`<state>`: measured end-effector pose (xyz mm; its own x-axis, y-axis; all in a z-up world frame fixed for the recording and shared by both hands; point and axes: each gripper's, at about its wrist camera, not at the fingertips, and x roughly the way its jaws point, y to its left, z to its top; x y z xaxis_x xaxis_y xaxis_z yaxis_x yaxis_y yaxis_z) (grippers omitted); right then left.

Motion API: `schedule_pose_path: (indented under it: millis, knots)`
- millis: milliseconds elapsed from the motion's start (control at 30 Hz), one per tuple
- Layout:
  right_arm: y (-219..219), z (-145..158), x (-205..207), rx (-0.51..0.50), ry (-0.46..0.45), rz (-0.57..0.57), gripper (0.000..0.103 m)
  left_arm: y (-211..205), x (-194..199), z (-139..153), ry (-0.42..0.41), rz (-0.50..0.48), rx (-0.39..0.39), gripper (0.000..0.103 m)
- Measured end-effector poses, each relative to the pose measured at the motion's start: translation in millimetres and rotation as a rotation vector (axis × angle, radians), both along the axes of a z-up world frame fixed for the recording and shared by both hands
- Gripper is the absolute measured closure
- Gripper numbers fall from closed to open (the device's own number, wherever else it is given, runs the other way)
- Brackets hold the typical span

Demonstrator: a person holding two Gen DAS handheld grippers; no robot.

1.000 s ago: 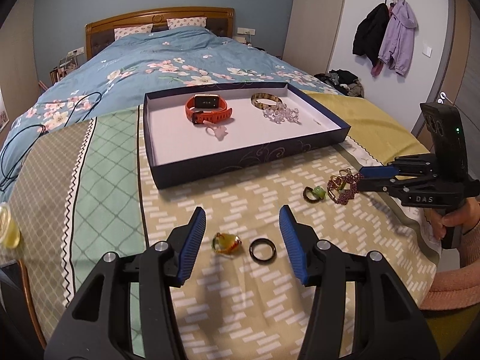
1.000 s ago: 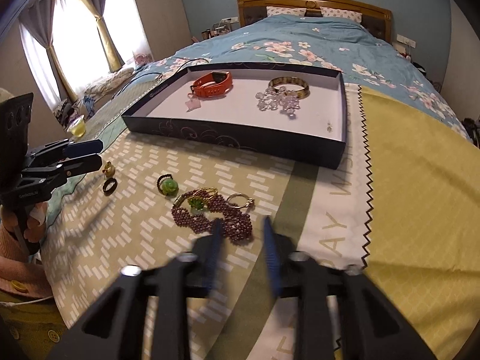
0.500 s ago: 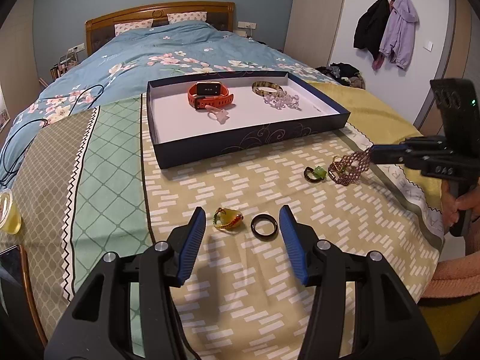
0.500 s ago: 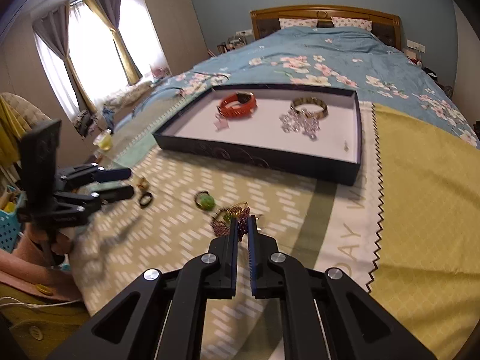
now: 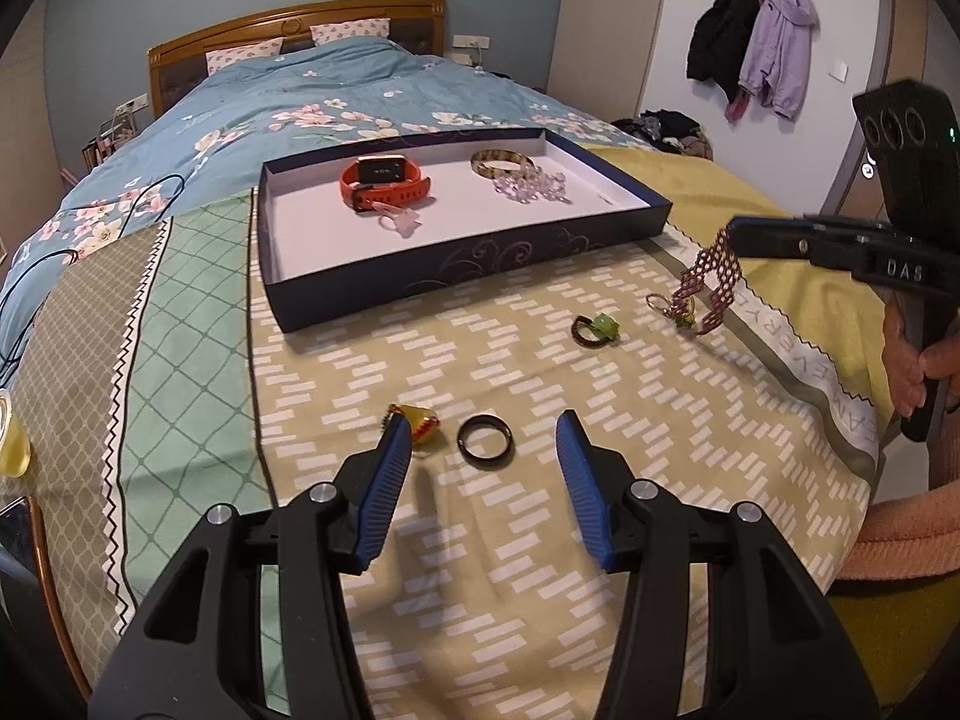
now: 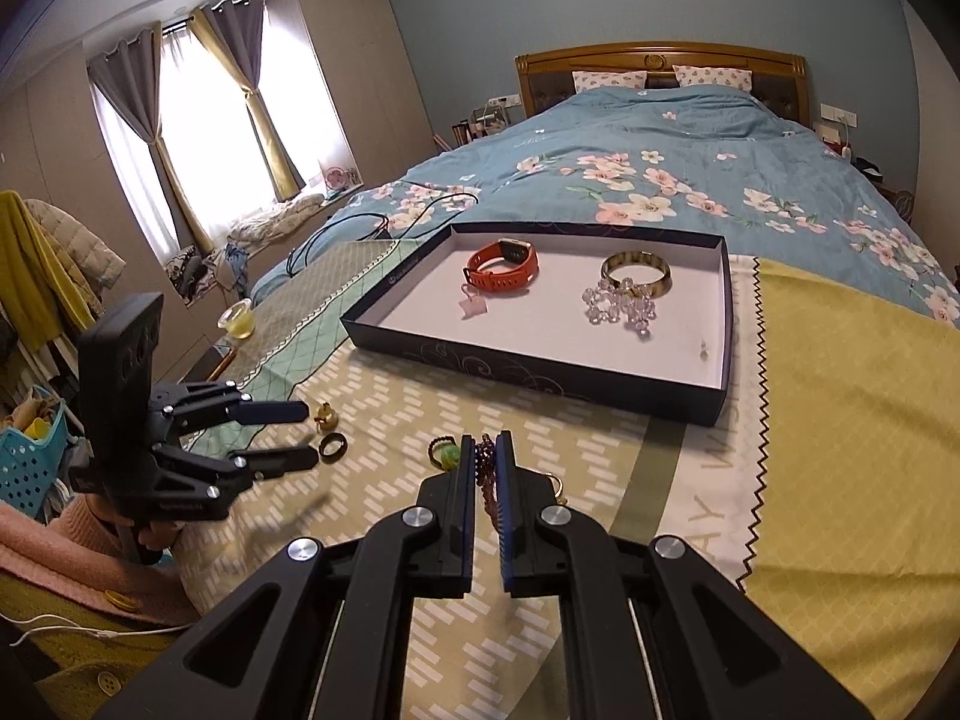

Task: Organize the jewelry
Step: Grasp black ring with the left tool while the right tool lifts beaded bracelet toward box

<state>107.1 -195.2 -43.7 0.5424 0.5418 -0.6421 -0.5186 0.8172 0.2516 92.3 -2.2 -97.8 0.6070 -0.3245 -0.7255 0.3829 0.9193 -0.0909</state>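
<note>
Right gripper (image 6: 486,468) clamps beaded bracelet (image 5: 711,276) — lower end hidden

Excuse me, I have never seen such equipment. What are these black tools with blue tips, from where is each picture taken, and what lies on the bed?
There is no robot: a person holds a hand-held gripper in each hand, and each gripper carries a camera that looks along its two fingers.

The left gripper is open above a black ring, beside an amber ring. In that view you also see the right gripper from the side.

The right gripper is shut on a purple beaded bracelet and holds it above the bedspread. A green ring lies nearby.

The tray holds an orange watch, a bangle and clear beads.
</note>
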Motion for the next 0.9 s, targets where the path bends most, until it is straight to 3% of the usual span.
schedule_pose_path:
  millis: [500, 700, 833, 900]
  knots:
    - [0, 4, 2, 0.020, -0.018, -0.006, 0.098, -5, 8, -9, 0.055, -0.003, 0.022, 0.059]
    - [2, 5, 4, 0.028, -0.022, -0.002, 0.098, -10, 13, -11, 0.058, -0.001, 0.046, 0.067]
    - [3, 6, 6, 0.035, -0.026, -0.001, 0.098, -13, 16, -12, 0.055, 0.006, 0.053, 0.081]
    - [4, 7, 7, 0.033, -0.030, -0.001, 0.098, -12, 16, -12, 0.055, 0.009, 0.048, 0.081]
